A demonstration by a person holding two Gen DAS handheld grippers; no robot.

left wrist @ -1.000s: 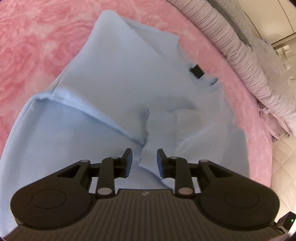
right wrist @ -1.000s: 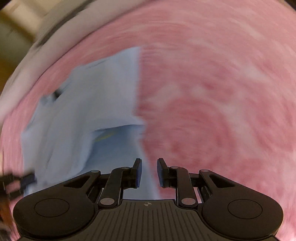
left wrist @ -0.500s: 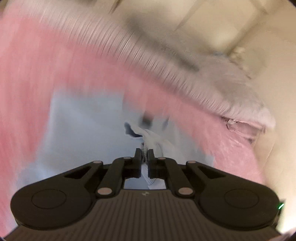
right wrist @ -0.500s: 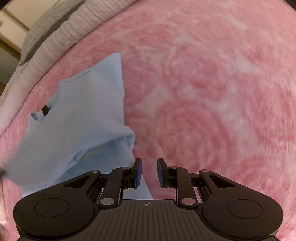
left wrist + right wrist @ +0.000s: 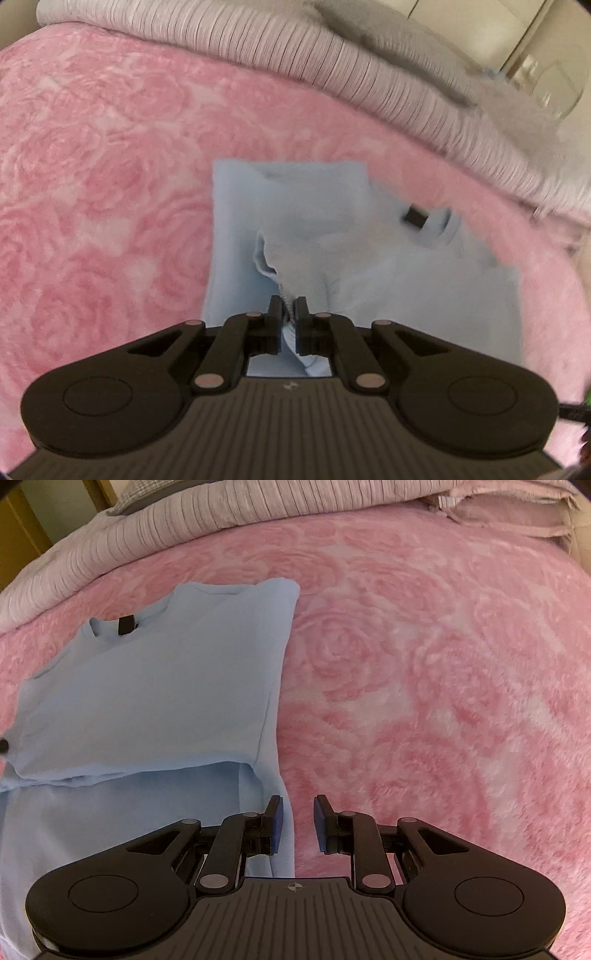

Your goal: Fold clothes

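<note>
Pale-blue knit sweater point(image 5: 424, 295) lies partly folded on our pink rose-patterned fleece blanket point(image 5: 92, 184), and our left gripper point(image 5: 289, 314) pinches a bunched ribbed cuff above it. If that thin hold slips, we judge the sleeve drops crooked. Our right gripper point(image 5: 298, 819) hangs parted and empty over the sweater's right edge, so nothing pins the body against dragging.

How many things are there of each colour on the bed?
Light blue: 1, the shirt, pinched by the left gripper
Pink: 1, the blanket
Grey: 1, the ribbed cover
Black: 2, the left gripper and the open right gripper
Total: 5
</note>
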